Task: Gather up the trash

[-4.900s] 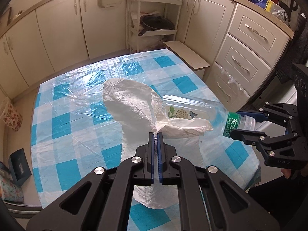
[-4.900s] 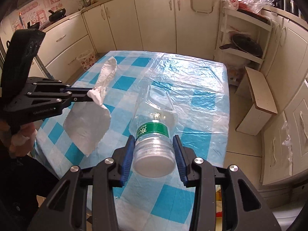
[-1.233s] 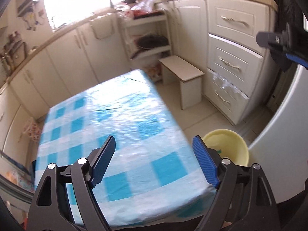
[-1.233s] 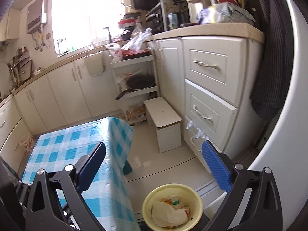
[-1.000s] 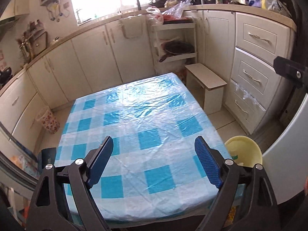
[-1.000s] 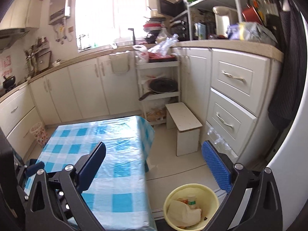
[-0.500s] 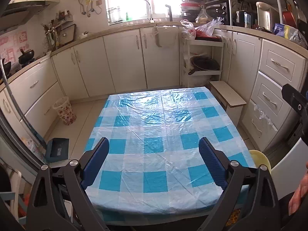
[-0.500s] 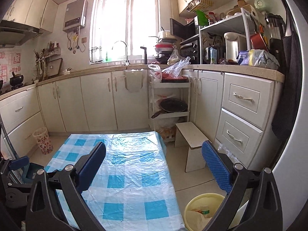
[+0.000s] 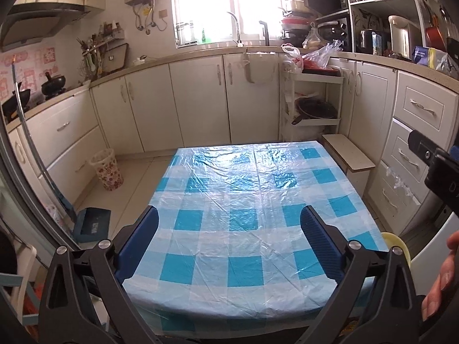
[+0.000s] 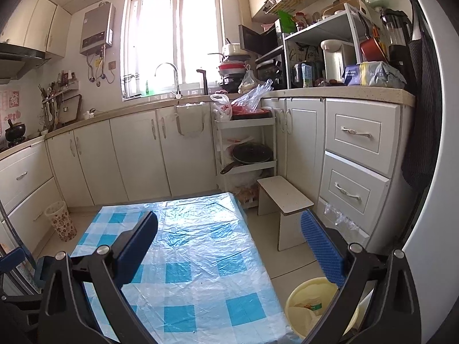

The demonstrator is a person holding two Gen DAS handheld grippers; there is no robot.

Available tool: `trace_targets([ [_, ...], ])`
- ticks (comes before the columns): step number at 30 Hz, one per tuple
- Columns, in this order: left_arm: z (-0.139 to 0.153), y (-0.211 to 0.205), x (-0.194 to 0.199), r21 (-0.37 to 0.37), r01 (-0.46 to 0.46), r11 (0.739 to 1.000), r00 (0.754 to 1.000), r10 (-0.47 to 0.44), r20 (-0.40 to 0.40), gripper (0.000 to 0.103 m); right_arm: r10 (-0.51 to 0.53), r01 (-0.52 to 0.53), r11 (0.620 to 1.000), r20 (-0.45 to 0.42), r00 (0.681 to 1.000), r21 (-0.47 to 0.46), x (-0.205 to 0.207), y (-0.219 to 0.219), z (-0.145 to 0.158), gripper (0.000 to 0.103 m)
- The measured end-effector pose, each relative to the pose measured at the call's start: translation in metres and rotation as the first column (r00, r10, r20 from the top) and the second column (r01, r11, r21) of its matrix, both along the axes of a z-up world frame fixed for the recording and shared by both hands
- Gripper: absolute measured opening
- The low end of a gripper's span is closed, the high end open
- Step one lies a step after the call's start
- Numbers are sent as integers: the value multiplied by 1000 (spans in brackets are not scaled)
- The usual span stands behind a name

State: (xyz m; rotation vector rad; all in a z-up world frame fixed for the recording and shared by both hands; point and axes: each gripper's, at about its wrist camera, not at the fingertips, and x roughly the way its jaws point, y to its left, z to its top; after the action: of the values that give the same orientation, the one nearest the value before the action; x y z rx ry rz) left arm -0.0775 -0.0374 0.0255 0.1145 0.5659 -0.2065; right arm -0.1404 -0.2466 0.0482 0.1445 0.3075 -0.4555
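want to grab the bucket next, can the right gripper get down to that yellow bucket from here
Probably yes: the right gripper is open, and the yellow bucket stands on the floor beside the table, open-topped with nothing above it.

Both the left gripper (image 9: 229, 229) and right gripper (image 10: 229, 235) have black frames, silver screws and blue ribbed pads (image 10: 321, 249).

We dropped both items: white plastic bag and water bottle (image 10: 315, 306) now sit in the yellow bin (image 10: 298, 295). Left gripper (image 9: 229, 239) and right gripper (image 10: 229, 239) went from clamped to wide apart, raised above the table (image 9: 241, 189).
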Motion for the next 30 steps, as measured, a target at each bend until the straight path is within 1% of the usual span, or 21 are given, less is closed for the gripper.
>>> trace_targets([
  [5,-8,5,6,-30,-38,999,999,37,-28,95,17,-19,999,-43,999,-44,5,12,-4,95],
  [7,-10,7,9,-42,-46,998,998,45,-45,95,18,-20,999,-59,998,-39,7,13,-7,95],
  [10,-10,13,9,-51,-60,997,997,58,-43,95,19,-21,999,-67,998,-28,7,12,-8,95],
  [12,-7,16,9,-69,-55,996,997,51,-56,95,23,-24,1000,-70,997,-14,9,12,-9,95],
  [15,-1,19,3,-43,-56,997,998,56,-22,95,36,-36,999,-82,996,-2,13,16,-12,95],
  [17,1,23,1,-60,-49,997,999,47,-27,95,47,-49,999,-91,995,-12,15,21,-13,95],
  [20,2,23,0,-41,-51,998,999,50,-19,95,53,-58,998,-103,993,-40,17,26,-12,95],
  [27,3,24,0,-36,-70,997,998,70,-3,95,36,-41,998,-104,994,-43,10,17,-6,95],
  [30,2,21,0,-33,-76,997,997,76,0,95,32,-35,999,-101,994,-28,8,13,-6,96],
])
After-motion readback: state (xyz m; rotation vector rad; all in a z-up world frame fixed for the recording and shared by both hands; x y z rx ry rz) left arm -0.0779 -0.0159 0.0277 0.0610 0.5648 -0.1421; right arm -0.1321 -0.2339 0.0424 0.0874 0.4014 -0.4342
